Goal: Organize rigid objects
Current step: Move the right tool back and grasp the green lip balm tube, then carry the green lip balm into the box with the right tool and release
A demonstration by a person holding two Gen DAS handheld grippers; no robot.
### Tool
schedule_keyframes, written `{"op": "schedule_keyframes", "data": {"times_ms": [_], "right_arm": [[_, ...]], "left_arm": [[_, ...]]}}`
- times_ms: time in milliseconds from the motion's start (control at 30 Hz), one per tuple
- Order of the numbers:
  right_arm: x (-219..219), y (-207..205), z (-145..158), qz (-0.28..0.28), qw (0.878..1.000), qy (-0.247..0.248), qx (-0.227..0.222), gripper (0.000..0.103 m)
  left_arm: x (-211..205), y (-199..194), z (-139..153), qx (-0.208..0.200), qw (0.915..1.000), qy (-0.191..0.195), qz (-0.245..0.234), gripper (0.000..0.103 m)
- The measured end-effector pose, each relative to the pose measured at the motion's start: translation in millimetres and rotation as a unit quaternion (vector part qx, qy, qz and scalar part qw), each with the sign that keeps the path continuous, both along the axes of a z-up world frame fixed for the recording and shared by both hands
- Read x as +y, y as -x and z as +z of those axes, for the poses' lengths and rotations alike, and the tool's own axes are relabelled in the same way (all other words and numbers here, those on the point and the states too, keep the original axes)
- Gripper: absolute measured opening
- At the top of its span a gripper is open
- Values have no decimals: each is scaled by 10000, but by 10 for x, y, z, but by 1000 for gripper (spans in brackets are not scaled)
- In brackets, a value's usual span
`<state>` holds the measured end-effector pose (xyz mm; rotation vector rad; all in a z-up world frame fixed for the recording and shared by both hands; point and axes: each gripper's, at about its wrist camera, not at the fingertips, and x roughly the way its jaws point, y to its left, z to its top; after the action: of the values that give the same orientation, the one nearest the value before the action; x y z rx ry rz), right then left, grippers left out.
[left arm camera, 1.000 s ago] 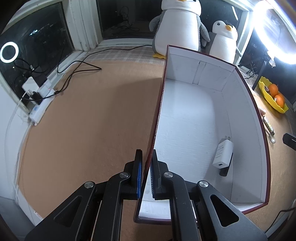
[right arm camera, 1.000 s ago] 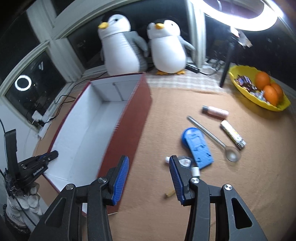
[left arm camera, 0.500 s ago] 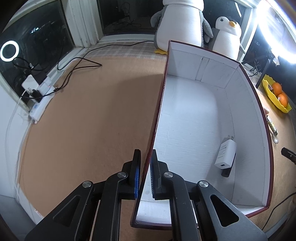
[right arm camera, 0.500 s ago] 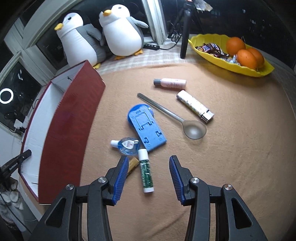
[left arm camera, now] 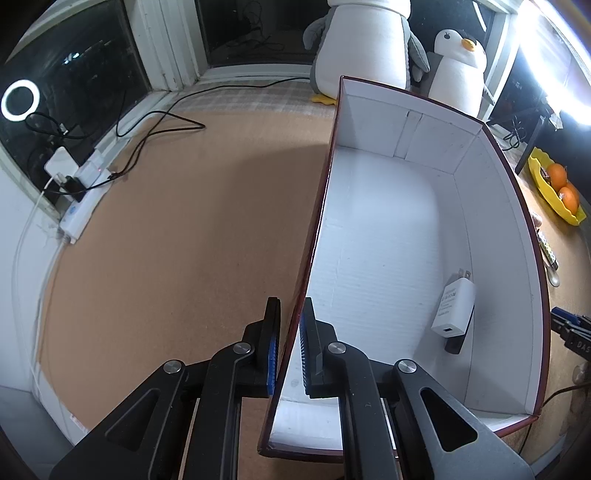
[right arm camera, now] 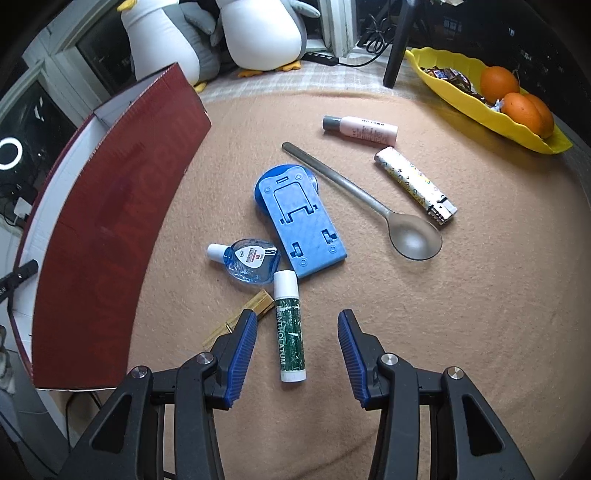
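Note:
My left gripper [left arm camera: 290,350] is shut on the left wall of the red box [left arm camera: 317,221], white inside, which holds a white charger [left arm camera: 453,308]. The box also shows at the left of the right wrist view [right arm camera: 110,229]. My right gripper [right arm camera: 297,354] is open and empty, with a green lip balm stick [right arm camera: 290,325] lying between its fingers. Beyond it lie a wooden clothespin [right arm camera: 242,315], a small blue bottle [right arm camera: 247,260], a blue phone stand [right arm camera: 301,221], a spoon [right arm camera: 369,205], a lighter [right arm camera: 415,184] and a pink tube [right arm camera: 360,130].
Two plush penguins [right arm camera: 258,33] sit behind the box. A yellow tray [right arm camera: 480,99] with oranges is at the far right. A power strip [left arm camera: 83,188] with cables lies at the left table edge. A dark stand post [right arm camera: 397,48] rises at the back.
My right gripper has swung right, away from the box, and come over the loose items, now straddling the lip balm. My left gripper still holds the box wall.

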<state>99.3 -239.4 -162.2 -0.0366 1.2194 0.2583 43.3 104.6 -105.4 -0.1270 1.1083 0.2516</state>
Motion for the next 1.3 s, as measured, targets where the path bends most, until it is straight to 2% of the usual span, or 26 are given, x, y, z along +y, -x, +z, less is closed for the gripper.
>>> {"op": "schedule_keyframes", "data": {"times_ms": [433, 600, 900, 1300], "right_arm": [[133, -57, -154, 247, 9987, 436, 25, 27], [164, -41, -159, 278, 9979, 577, -82, 16], [120, 49, -104, 153, 9983, 548, -133, 14], [7, 189, 158, -78, 9982, 478, -357, 14]], "left_arm": [[11, 6, -7, -1, 10000, 9, 12, 7], [10, 5, -6, -5, 10000, 16, 17, 7], [4, 29, -24, -54, 10000, 78, -14, 7], [22, 85, 16, -178, 9996, 191, -90, 7]]}}
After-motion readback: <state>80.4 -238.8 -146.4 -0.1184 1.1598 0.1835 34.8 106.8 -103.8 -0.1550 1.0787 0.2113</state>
